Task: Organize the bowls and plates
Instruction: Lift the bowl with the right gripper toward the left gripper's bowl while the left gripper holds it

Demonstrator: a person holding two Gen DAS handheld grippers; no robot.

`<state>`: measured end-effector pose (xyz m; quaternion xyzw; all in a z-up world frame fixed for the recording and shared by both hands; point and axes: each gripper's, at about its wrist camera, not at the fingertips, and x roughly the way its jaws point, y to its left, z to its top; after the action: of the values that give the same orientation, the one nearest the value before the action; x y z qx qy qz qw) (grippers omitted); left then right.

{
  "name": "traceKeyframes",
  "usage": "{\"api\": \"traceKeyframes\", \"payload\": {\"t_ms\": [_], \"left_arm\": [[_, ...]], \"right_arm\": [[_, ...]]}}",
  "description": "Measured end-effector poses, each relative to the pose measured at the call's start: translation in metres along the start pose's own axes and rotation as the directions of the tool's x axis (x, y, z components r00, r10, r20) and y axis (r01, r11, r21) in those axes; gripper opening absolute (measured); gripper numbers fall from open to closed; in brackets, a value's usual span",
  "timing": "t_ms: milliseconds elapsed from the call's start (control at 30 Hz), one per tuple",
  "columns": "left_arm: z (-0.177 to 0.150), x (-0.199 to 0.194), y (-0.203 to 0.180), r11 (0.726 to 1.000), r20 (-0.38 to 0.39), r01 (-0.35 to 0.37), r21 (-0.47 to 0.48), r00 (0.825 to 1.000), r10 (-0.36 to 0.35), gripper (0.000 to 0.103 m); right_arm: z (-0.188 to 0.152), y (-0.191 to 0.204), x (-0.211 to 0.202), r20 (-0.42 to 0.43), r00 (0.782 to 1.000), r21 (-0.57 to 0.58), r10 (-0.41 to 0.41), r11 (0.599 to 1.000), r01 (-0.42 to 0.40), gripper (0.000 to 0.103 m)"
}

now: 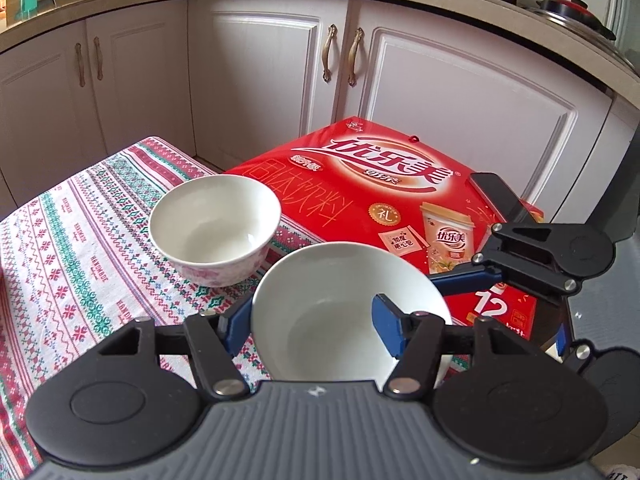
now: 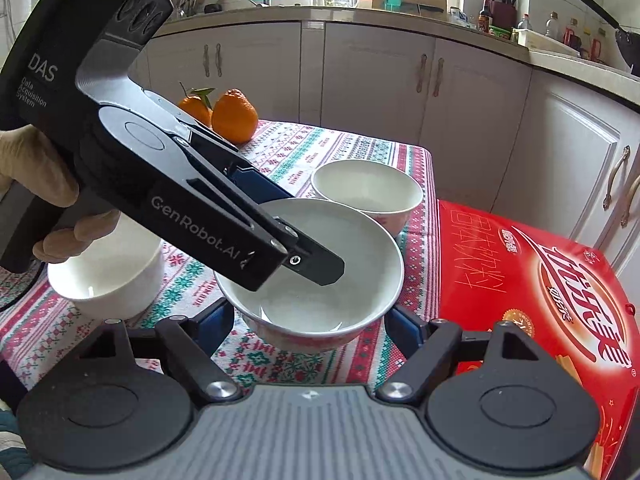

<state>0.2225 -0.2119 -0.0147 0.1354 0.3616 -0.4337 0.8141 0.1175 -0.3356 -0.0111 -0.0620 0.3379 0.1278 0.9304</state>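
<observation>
While white panelled cabinet doors (image 1: 256, 80) fill the background, the surface draped in a knitted-pattern cloth of red, green and white bands (image 1: 80, 240) carries the dishes. Beside its edge sits a large red cardboard drink carton printed with white Chinese characters (image 1: 384, 184), its top roughly level with the cloth.

Nearest the cameras is a glossy white ceramic bowl with a plain interior and a pink floral band round its outer wall (image 2: 316, 280). It appears lifted a little above the cloth. The left gripper (image 1: 310, 322) is clamped on this bowl's rim: one blue finger (image 1: 386, 326) lies inside the bowl and the other presses the outer wall. In the right wrist view that gripper slants down from the upper left, its black tip resting inside the bowl.

A second white bowl with the same pink pattern low on its wall (image 1: 214, 228) stands upright on the cloth farther back, close to the carton's edge and apart from the held bowl. A third plain white bowl (image 2: 108, 276) sits on the cloth to the left, partly hidden by the gloved hand (image 2: 44, 192) gripping the left tool.

The right gripper (image 2: 310, 326) has its fingers spread wide on either side of the held bowl, touching nothing. Two oranges with green leaves (image 2: 224, 114) rest at the far end of the cloth.
</observation>
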Motion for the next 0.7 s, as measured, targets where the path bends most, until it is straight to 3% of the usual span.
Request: {"api": "traceKeyframes", "payload": {"t_ms": [700], "left_arm": [[-0.041,-0.077,0.012,0.992,0.096,-0.092,-0.082,0.990,0.099,0.063]], "right_arm": [[0.015,0.062,-0.020,0.028,0.995,-0.096,0.092,0.991,-0.089,0.086]]}}
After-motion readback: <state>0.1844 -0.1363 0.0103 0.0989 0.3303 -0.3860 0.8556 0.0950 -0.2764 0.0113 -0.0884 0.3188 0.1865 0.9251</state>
